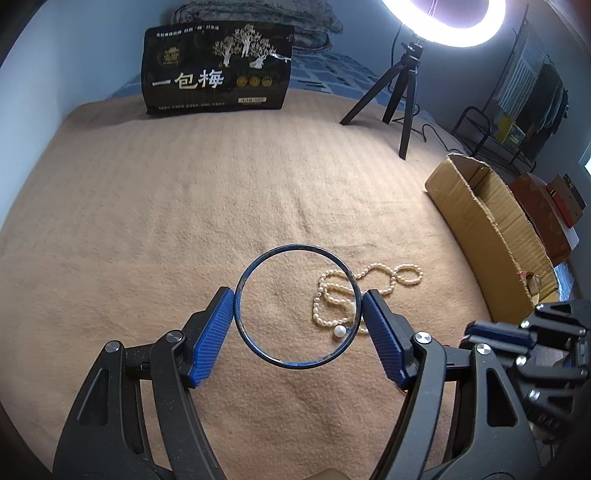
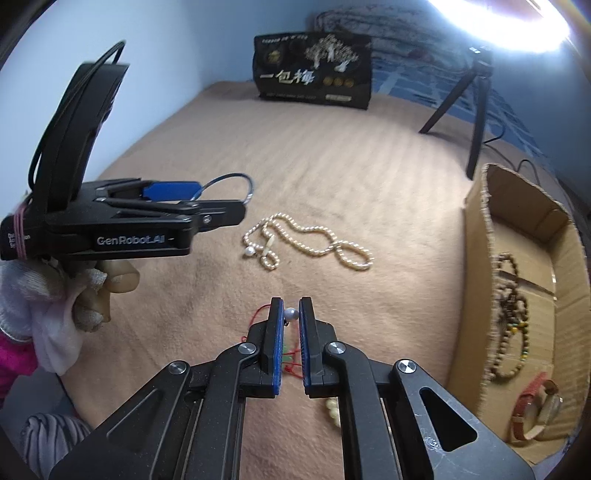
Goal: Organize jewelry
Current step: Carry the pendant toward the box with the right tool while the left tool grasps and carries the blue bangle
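The right claw (image 2: 291,317) is pinched nearly closed on a small pearl bead (image 2: 290,314) with red string (image 2: 291,363). The left claw (image 1: 298,306) grips a blue bangle (image 1: 297,306) across its width. Beyond on the bed blanket (image 1: 184,206) lies a pearl necklace (image 1: 364,286); the cardboard box (image 2: 517,236) holds beads.

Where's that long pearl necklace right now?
The cream pearl necklace lies loose on the tan blanket, between the left gripper's blue bangle and the cardboard box.

pale blue wall (image 1: 74,55), tan blanket (image 1: 184,184) (ribbed), ring light (image 1: 443,22) on tripod (image 1: 399,92).
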`<state>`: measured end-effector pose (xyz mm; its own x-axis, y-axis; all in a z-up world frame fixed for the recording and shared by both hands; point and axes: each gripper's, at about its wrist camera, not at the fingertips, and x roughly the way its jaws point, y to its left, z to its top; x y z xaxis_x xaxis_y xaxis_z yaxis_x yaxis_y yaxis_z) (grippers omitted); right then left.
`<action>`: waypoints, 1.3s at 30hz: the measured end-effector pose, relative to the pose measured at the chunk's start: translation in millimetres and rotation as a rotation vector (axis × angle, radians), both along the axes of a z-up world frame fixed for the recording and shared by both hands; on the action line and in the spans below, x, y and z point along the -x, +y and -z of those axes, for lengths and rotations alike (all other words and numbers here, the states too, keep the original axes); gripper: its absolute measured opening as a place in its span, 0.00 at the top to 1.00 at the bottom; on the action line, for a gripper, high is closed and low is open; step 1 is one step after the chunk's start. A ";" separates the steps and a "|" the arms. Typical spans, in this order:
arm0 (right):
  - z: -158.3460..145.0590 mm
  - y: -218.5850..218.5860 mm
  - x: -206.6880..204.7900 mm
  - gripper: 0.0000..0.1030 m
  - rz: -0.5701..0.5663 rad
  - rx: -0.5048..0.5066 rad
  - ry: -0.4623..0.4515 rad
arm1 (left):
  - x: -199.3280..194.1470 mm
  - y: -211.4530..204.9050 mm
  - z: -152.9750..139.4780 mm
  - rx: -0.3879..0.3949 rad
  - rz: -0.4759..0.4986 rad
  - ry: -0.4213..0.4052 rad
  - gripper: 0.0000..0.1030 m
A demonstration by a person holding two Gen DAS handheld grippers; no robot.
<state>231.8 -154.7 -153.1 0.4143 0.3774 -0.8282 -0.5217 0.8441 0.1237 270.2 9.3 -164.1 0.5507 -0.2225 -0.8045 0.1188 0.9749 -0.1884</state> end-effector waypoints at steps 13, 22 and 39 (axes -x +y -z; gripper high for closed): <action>-41.4 -51.2 3.4 0.94 0.078 -0.022 -0.078 | 14.6 -33.7 -32.7 0.018 0.082 -0.050 0.29; -61.0 -99.5 -6.7 0.94 0.165 -0.007 -0.125 | 16.3 -92.1 -60.1 0.042 0.197 -0.096 0.29; -65.2 -172.8 -49.1 0.94 0.300 -0.017 -0.132 | 6.0 -197.3 -64.8 0.044 0.362 -0.093 0.29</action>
